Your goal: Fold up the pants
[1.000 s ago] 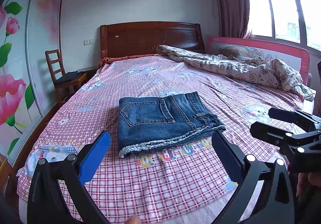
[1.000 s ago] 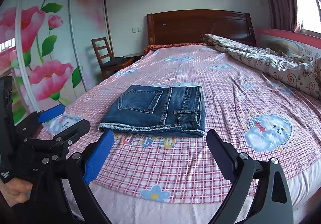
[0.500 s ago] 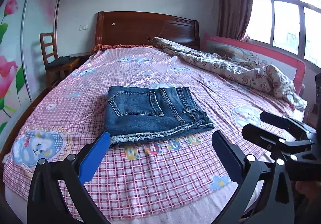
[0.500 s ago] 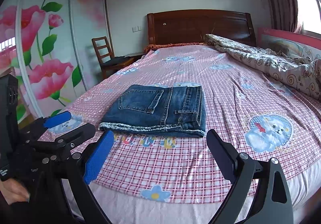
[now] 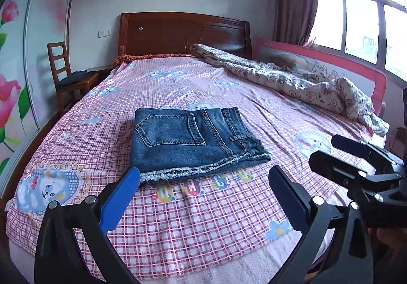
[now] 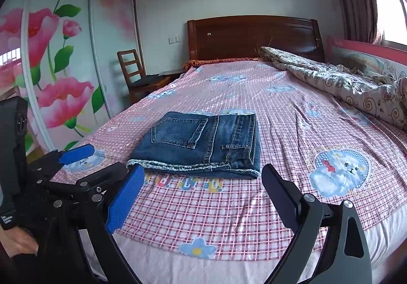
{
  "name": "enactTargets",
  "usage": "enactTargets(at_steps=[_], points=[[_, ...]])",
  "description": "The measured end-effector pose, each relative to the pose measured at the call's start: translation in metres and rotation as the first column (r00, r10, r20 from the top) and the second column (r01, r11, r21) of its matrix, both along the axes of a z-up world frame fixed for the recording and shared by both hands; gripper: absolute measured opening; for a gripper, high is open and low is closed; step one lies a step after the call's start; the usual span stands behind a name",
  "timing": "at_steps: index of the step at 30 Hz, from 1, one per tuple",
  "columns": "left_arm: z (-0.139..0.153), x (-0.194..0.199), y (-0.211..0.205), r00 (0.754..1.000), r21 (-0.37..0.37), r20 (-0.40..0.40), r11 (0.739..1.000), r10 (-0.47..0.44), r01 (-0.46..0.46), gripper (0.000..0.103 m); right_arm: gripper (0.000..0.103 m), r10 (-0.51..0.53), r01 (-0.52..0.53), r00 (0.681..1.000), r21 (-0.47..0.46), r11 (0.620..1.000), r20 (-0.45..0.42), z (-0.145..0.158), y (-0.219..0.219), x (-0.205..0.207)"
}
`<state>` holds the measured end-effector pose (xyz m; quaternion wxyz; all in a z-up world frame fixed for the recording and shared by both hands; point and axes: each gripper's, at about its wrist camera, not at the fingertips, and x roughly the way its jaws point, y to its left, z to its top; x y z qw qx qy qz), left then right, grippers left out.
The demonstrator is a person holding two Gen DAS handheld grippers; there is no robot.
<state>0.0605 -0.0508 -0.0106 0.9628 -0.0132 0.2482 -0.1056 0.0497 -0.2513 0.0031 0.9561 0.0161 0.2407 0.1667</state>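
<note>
The jeans [image 5: 193,141] lie folded into a compact stack on the bed [image 5: 203,207], frayed edge toward both grippers. They sit straight ahead of the left gripper [image 5: 203,182] and of the right gripper [image 6: 203,179]; neither touches them. Both stand apart and empty, about equally near; folding looks finished.

You are facing a wide bed with a dark wooden headboard [image 5: 185,32], covered by a pink checked sheet printed with cartoon animals [image 5: 193,210]. A folded pair of blue denim pants [image 5: 193,141] lies flat near the foot edge, frayed hem toward you, back pocket up. A crumpled beige swirl-patterned quilt [image 5: 292,80] runs along the bed's window-side edge, well apart from the pants.
</note>
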Motion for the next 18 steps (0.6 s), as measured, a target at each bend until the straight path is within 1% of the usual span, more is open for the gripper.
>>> enactTargets(at_steps=[4,7,11,16,18], points=[[0.0011,-0.0002,-0.0033,1.000,0.032,0.013,0.999,0.006,-0.006,0.101,0.093,0.000,0.000,1.000,0.005,1.000,0.001,0.0003,-0.0012,0.0007],[0.0008,0.0013,-0.0024,1.000,0.029,0.004,0.999,0.015,-0.015,0.101,0.093,-0.003,0.003,1.000,0.006,1.000,0.001,0.0004,-0.0020,0.0011],[-0.0013,0.0046,-0.0002,0.999,0.043,-0.012,0.999,0.034,-0.034,0.101,0.093,-0.008,0.008,1.000,0.008,1.000,0.000,0.0003,-0.0036,0.0016],[-0.0025,0.0028,0.0032,0.996,0.087,0.005,0.992,0.086,-0.086,0.101,0.093,-0.022,0.022,1.000,0.006,1.000,-0.006,-0.0002,-0.0036,0.0015],[-0.0036,0.0026,0.0043,0.996,0.097,0.002,0.991,0.089,-0.089,0.101,0.093,-0.021,0.021,1.000,0.007,1.000,-0.008,-0.0012,-0.0039,0.0013]])
